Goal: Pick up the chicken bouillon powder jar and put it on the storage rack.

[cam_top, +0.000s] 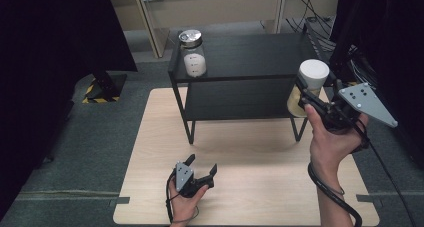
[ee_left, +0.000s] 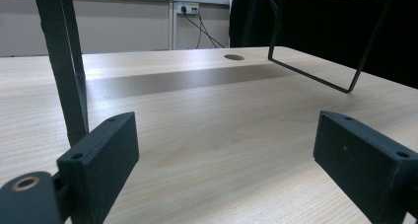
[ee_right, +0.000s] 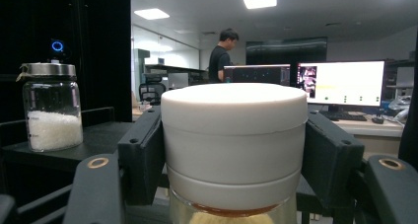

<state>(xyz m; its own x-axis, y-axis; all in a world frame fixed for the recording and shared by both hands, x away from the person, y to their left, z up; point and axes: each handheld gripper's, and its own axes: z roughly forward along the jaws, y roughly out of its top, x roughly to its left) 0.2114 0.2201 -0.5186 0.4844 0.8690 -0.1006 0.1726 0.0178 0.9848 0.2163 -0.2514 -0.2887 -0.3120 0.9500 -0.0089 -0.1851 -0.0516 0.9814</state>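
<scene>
My right gripper [cam_top: 301,94] is shut on a jar with a white lid [cam_top: 313,72], held in the air just off the right end of the black shelf [cam_top: 245,57]. In the right gripper view the white-lidded jar [ee_right: 234,145] sits clamped between both black pads [ee_right: 140,155], yellowish contents showing below the lid. A glass jar with a metal lid [cam_top: 192,54] and white grains stands on the shelf's top at its left; the same glass jar [ee_right: 52,108] appears in the right gripper view. My left gripper [cam_top: 202,165] rests open near the table's front edge, jaws wide apart with nothing between them [ee_left: 224,150].
The black shelf stands on thin metal legs [cam_top: 189,129] at the back of the light wooden table [cam_top: 250,187]. One leg [ee_left: 66,66] rises just beyond my left jaw. A person and lit monitors [ee_right: 340,83] are far off in the room.
</scene>
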